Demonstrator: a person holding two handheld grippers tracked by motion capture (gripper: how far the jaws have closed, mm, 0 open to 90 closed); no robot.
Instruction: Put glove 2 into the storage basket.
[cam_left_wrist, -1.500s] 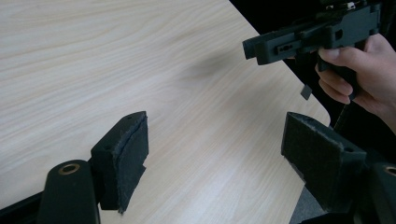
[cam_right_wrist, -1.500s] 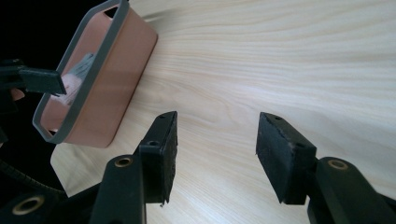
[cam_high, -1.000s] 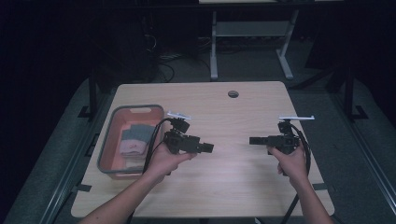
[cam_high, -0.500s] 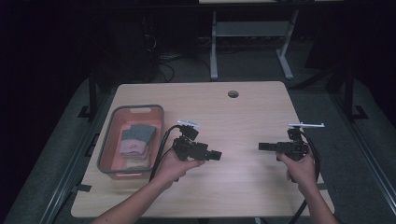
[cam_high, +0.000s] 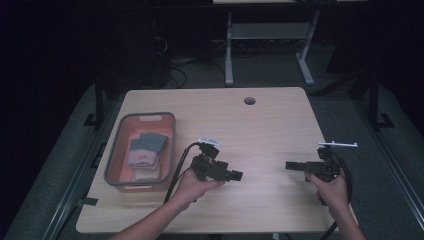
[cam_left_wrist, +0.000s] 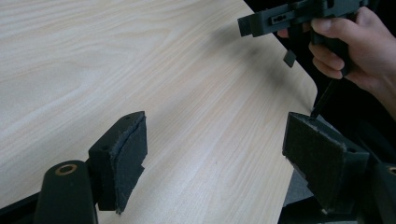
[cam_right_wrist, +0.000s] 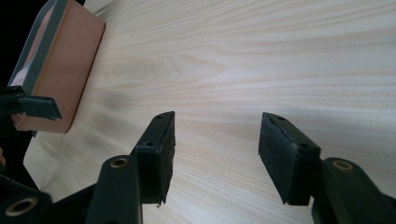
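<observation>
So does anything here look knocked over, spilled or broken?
Nothing stands out. The folded cloths lie tidily inside the tub, the table is unmarked, and the left tool and right tool are both open with nothing between their jaws.

Pale wood-grain table (cam_high: 270, 125) — smooth, matt, plastic bin (cam_high: 116, 159) holding knitted cloth (cam_high: 145, 150), rough fuzzy pads (cam_right_wrist: 163, 154) on matt black claws

A light wood table (cam_high: 280, 125) is seen, with a round cable hole (cam_high: 249, 101) near its far edge. Around it the room is pretty dark. A grey floor (cam_high: 345, 100) is spread under everything, and some loose cables (cam_high: 172, 67) are left lying on it past the far left corner. The white legs of another table (cam_high: 265, 35) are stood further back. Dark metal rails (cam_high: 75, 175) are run along both sides.
</observation>
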